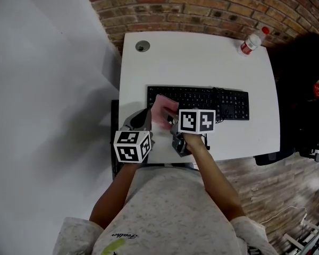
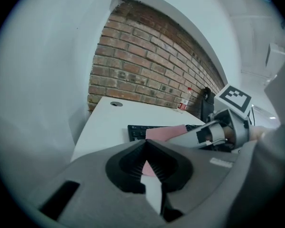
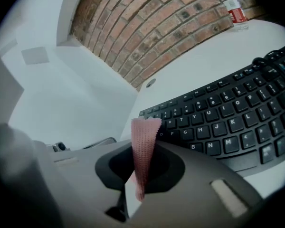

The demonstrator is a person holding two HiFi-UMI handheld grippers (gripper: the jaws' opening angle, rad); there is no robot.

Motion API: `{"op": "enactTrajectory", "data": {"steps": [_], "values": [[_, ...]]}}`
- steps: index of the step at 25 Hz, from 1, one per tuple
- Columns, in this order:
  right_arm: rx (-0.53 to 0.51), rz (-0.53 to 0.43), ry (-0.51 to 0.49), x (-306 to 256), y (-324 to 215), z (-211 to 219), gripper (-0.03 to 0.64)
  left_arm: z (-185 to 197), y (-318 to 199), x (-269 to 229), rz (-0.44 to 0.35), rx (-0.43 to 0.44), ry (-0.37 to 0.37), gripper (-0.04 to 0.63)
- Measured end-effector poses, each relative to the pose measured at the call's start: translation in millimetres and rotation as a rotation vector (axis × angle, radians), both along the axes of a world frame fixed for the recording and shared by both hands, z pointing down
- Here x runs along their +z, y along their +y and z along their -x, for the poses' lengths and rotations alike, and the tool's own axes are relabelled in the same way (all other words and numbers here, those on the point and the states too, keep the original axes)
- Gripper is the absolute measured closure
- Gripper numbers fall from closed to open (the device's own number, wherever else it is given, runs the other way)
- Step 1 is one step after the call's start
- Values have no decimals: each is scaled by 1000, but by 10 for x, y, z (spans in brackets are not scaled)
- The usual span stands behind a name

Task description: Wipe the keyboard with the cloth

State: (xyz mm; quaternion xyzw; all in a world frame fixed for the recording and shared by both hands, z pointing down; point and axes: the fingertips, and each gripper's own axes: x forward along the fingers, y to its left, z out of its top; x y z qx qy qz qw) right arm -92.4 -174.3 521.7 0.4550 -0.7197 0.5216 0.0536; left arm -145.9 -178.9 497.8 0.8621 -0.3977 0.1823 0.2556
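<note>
A black keyboard (image 1: 218,102) (image 3: 228,118) lies across the middle of the white table (image 1: 202,62). A pink cloth (image 1: 164,109) (image 3: 143,146) rests over the keyboard's left end. My right gripper (image 1: 170,120) (image 3: 142,175) is shut on the cloth, which stands up as a narrow strip between its jaws. Just left of the cloth is my left gripper (image 1: 144,120) (image 2: 149,163), jaws together, near the table's front left corner. In the left gripper view a sliver of pink shows through the slit, with the cloth (image 2: 165,132) and the right gripper (image 2: 209,136) beyond.
A plastic bottle with a red label (image 1: 251,41) (image 3: 233,7) stands at the table's far right corner. A round cable hole (image 1: 142,47) sits at the far left. A brick wall runs behind, and a black chair (image 1: 303,89) stands to the right.
</note>
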Motion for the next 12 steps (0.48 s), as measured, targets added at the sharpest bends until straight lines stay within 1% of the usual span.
{"op": "enactTrajectory", "data": {"steps": [5, 12], "values": [[32, 1, 12, 10, 86, -216, 597, -177, 65, 2, 5, 26, 4, 603], [52, 2, 24, 38, 207, -506, 597, -411, 152, 12, 4, 37, 7, 603]]}}
